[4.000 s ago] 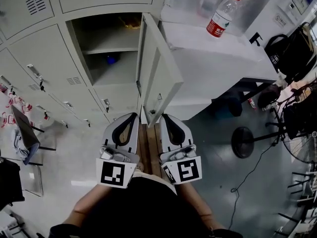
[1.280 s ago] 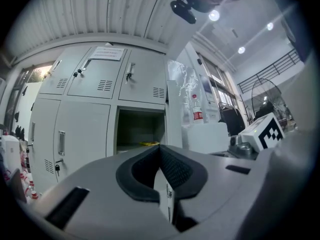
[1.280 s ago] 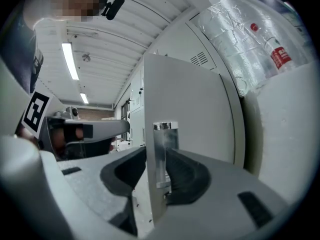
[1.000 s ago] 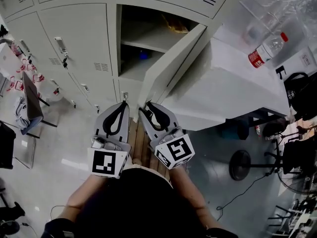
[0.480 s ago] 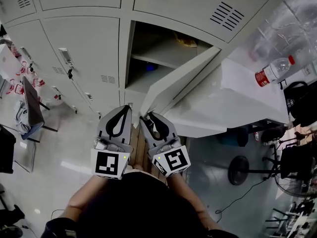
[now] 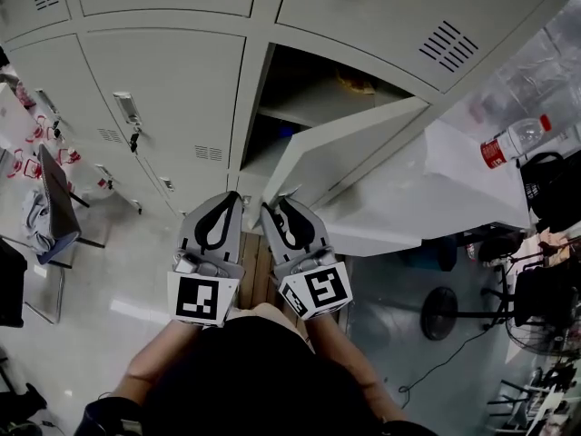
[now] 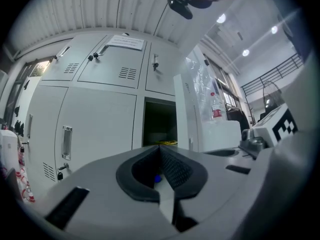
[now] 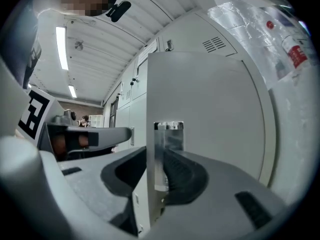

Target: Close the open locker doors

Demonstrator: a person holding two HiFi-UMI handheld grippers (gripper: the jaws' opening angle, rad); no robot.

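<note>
The grey locker's open compartment (image 6: 309, 98) has its door (image 6: 354, 143) swung out to the right. My right gripper (image 6: 280, 205) is at the door's lower free edge. In the right gripper view the door (image 8: 210, 114) and its metal latch plate (image 8: 168, 139) stand between the jaws of the right gripper (image 8: 157, 156). These jaws are closing, and a small gap shows on the left side. My left gripper (image 6: 227, 198) hovers beside it, shut and empty. Its left gripper view faces the open compartment (image 7: 159, 121).
Closed locker doors (image 6: 172, 80) fill the left and top. A white cabinet (image 6: 427, 198) carrying a water bottle (image 6: 513, 139) stands right of the open door. A yellow item (image 6: 356, 84) lies on the locker shelf. A fan (image 6: 442, 312) and a chair (image 6: 50, 198) stand on the floor.
My right gripper has turned toward the door's free edge and now straddles it. The left gripper has stayed alongside, and the head view has shifted leftwards along the lockers.
</note>
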